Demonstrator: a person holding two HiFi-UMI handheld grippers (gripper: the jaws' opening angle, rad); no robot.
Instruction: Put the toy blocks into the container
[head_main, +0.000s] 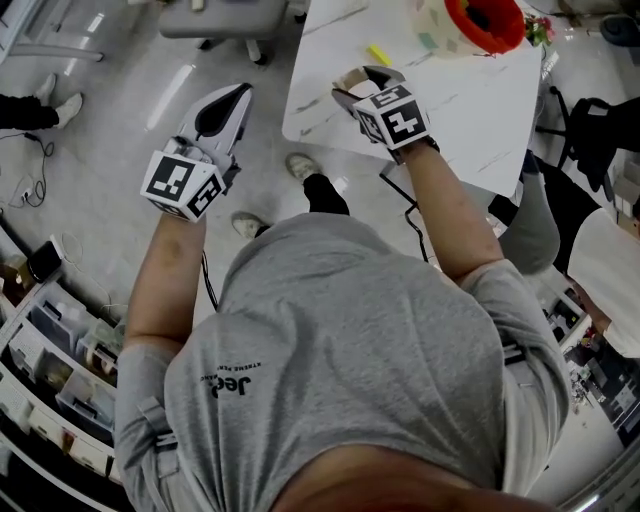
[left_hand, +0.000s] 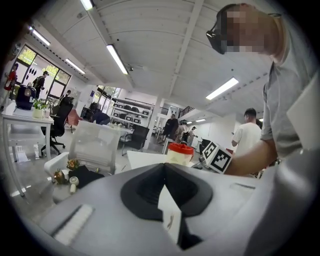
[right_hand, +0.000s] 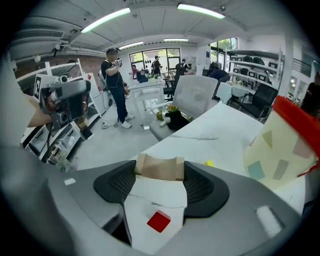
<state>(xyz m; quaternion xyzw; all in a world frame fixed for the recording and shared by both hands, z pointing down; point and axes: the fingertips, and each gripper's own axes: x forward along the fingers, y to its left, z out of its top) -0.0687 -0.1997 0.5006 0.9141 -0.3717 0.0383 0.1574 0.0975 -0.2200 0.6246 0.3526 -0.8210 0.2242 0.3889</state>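
The right gripper's fingers (right_hand: 202, 187) are clamped on a tan arch-shaped block (right_hand: 159, 168), which spans the gap between the two black pads right at their tips and sits clear of the white table (right_hand: 220, 130). From where I stand, the right forearm reaches forward over the near corner of the table, and the right gripper (head_main: 367, 82) tips steeply down toward the tabletop with its marker cube facing up. Seen through those jaws, a red cube (right_hand: 159, 221) lies flat on the table below the held block. A small yellow block (right_hand: 209, 163) rests farther out on the table, between the gripper and the container (right_hand: 280, 150). The container is cream with a red rim; it stands upright toward the far side of the table, off to the right of the gripper and apart from it. The left arm stretches forward beside the table, out over the floor. The left gripper (head_main: 240, 92) points nearly level, its jaws pressed together at the tips with nothing between them, well away from every block.
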